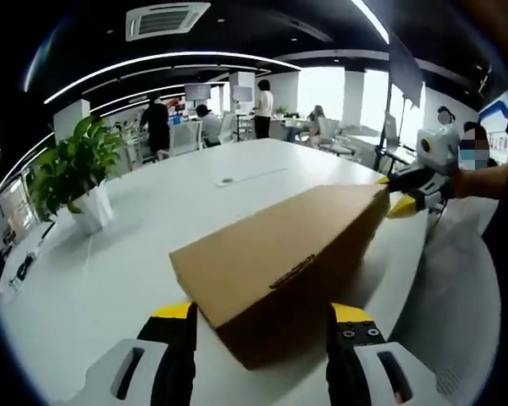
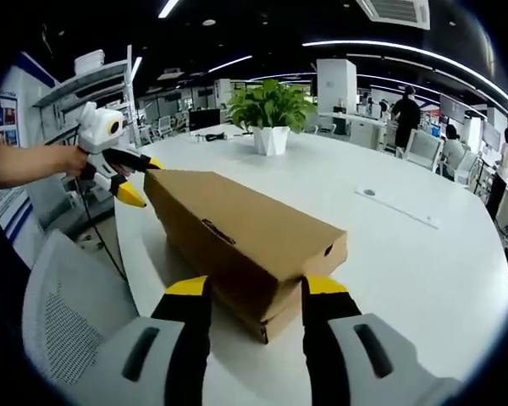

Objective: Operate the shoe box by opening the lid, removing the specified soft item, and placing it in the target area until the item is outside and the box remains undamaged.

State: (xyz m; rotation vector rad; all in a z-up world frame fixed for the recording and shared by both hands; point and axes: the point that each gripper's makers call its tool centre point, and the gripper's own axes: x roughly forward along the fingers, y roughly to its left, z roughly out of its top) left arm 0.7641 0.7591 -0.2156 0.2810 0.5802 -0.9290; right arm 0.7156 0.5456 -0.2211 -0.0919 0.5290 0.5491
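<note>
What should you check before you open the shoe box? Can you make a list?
1. Lid shut: ok, the shoe box is closed.
2. Left gripper at one end, jaws apart on either side of the corner: ok.
3. Right gripper at the other end, jaws apart: ok.
4. Box flat on the white table: ok.
5. Potted plant away from the box: ok.
6. Soft item inside: cannot tell, the lid hides it.
</note>
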